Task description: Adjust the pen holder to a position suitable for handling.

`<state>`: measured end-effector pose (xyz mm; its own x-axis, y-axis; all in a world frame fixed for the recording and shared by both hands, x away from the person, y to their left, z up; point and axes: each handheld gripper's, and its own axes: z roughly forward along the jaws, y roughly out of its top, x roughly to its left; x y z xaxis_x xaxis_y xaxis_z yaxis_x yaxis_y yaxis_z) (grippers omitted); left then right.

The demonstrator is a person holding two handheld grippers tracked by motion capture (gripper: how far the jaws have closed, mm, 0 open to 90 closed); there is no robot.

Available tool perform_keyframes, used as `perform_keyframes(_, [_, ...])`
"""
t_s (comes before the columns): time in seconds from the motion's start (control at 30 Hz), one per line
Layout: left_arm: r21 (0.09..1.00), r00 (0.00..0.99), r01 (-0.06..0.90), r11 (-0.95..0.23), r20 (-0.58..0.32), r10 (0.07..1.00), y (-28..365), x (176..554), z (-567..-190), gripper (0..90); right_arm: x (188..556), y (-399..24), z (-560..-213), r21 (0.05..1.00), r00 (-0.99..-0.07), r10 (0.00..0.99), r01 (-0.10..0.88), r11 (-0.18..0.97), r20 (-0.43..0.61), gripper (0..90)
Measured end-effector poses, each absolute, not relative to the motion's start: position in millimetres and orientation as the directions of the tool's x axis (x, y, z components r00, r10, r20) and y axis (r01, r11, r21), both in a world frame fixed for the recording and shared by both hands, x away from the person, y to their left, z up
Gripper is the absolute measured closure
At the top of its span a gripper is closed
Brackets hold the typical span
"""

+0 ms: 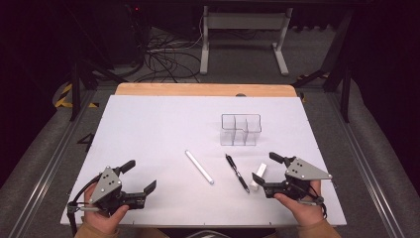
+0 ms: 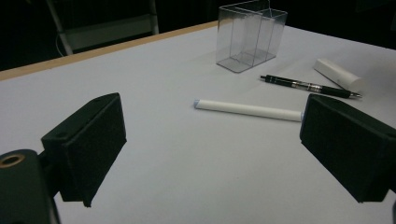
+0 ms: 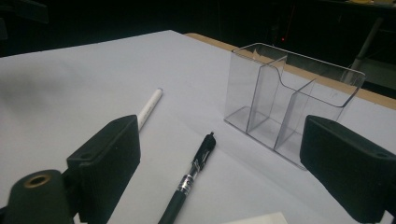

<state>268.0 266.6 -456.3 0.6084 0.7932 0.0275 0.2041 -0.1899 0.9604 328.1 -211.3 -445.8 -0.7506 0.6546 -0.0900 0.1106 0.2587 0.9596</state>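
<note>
On the white table top, a clear plastic organizer (image 1: 240, 130) with several compartments stands upright and empty. In front of it lie a white marker (image 1: 199, 167), a black pen (image 1: 237, 173) and a short white block (image 1: 258, 176). My left gripper (image 1: 139, 177) rests at the near left, open and holding nothing. Its own view looks toward the white marker (image 2: 247, 109), black pen (image 2: 308, 86), block (image 2: 338, 74) and organizer (image 2: 250, 35). My right gripper (image 1: 267, 168) is open beside the block. Between its jaws the right gripper view shows the black pen (image 3: 194, 175), with the organizer (image 3: 289, 98) beyond.
The white board (image 1: 148, 129) lies on a wooden table whose far edge (image 1: 205, 89) shows behind it. Beyond are a dark floor, cables (image 1: 158, 59) and a white table frame (image 1: 245, 34). The board's near edge lies just under both hands.
</note>
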Motion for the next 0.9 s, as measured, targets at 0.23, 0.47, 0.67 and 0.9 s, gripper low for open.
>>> perform_keyframes(0.23, [0.960,0.608,0.202,-0.193,0.031,0.793,266.5,268.0,-455.8,7.8,328.2,-211.2,-444.8,0.958,-0.743,0.662,0.108,0.264,-0.098,12.6])
perform_keyframes(0.47, [0.961,0.607,0.197,-0.191,0.033,0.794,266.9,267.4,-455.4,7.8,328.0,-211.1,-443.8,0.960,-0.741,0.665,0.110,0.258,-0.094,13.0])
perform_keyframes(0.67, [0.962,0.606,0.196,-0.190,0.034,0.795,266.8,267.5,-455.4,7.8,327.8,-211.0,-443.5,0.961,-0.740,0.666,0.110,0.255,-0.092,12.9])
perform_keyframes(0.9, [0.962,0.605,0.196,-0.191,0.035,0.796,266.8,267.5,-455.3,7.8,328.0,-211.1,-443.5,0.961,-0.741,0.666,0.110,0.252,-0.090,12.8])
